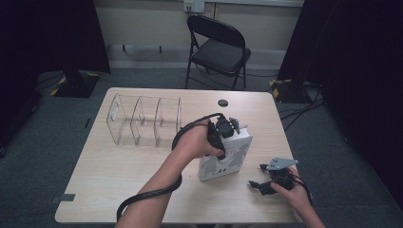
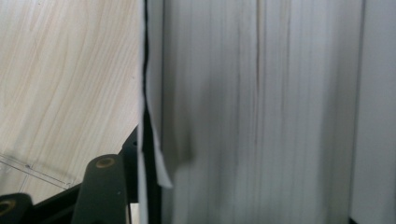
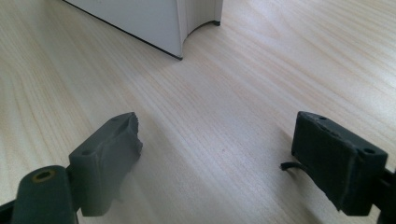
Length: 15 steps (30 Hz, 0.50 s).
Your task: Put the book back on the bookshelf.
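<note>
The left hand-held gripper (image 1: 223, 129) sits on the top edge of a white, thick book with a grey-printed cover (image 1: 225, 159) that stands upright on the pale wood-grain surface (image 1: 119, 166). In the left gripper view the page block (image 2: 261, 112) runs blurred close past the lens, with one black jaw down low beside the cover edge, so the jaws appear closed on the book's top, one each side of it, though the far jaw is hidden. The right hand-held gripper (image 1: 266, 183) rests low on the surface near the book's lower right corner, apart from it; in the right gripper view its two grey pads (image 3: 112, 154) stand wide apart with nothing between them and the book's bottom corner (image 3: 154, 23) lies ahead. Farther out to the left of the book, a clear plastic divider rack with three upright compartments (image 1: 145, 121) stands well apart from it, and a black folding chair (image 1: 218, 47) waits beyond the far edge. My judgement is that the book is in the lifting step, bound for one of the rack's slots. The next move calls for keeping the book upright, carrying it leftward over the rack, lining its spine with a slot, then lowering it without knocking the thin walls.
</note>
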Available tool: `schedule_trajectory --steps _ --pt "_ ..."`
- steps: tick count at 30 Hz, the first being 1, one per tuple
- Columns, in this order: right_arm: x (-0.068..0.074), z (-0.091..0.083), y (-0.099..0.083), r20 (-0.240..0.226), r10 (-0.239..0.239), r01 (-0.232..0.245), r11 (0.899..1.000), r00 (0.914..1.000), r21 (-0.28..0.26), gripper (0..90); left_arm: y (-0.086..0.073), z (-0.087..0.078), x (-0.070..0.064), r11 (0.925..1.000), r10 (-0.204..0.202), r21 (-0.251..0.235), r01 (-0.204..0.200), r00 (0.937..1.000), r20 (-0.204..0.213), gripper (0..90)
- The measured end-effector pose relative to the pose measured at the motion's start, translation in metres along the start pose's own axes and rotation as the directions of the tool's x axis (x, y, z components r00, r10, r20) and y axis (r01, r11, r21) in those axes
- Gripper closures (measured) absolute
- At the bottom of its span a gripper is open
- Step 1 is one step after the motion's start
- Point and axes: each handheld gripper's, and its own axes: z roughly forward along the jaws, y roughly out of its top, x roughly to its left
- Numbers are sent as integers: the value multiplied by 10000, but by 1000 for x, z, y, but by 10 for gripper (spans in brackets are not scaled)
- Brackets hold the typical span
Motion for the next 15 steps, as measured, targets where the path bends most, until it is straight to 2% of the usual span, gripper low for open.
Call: schedule_trajectory --steps 4,6,8,9,13,15 --pt "0 0 0 7 -6 6 10000 10000 1 140 2 0 -1 9991 -192 386 182 9995 265 442" --pt "0 0 0 7 0 0 10000 10000 -2 140 4 0 -2 9972 -391 641 376 9990 231 458" --pt "0 0 0 9 -3 3 10000 10000 2 140 5 -3 -2 9971 -435 632 412 9984 364 499" --pt "0 0 0 4 23 -23 10000 10000 3 140 5 -4 -3 9970 -397 672 376 9988 290 511" --pt "0 0 0 2 26 -26 10000 10000 10 139 5 -4 -6 9956 -714 623 698 9972 243 518" --pt "0 0 0 3 23 -23 10000 10000 11 139 5 -5 -7 9957 -664 655 654 9977 133 521"
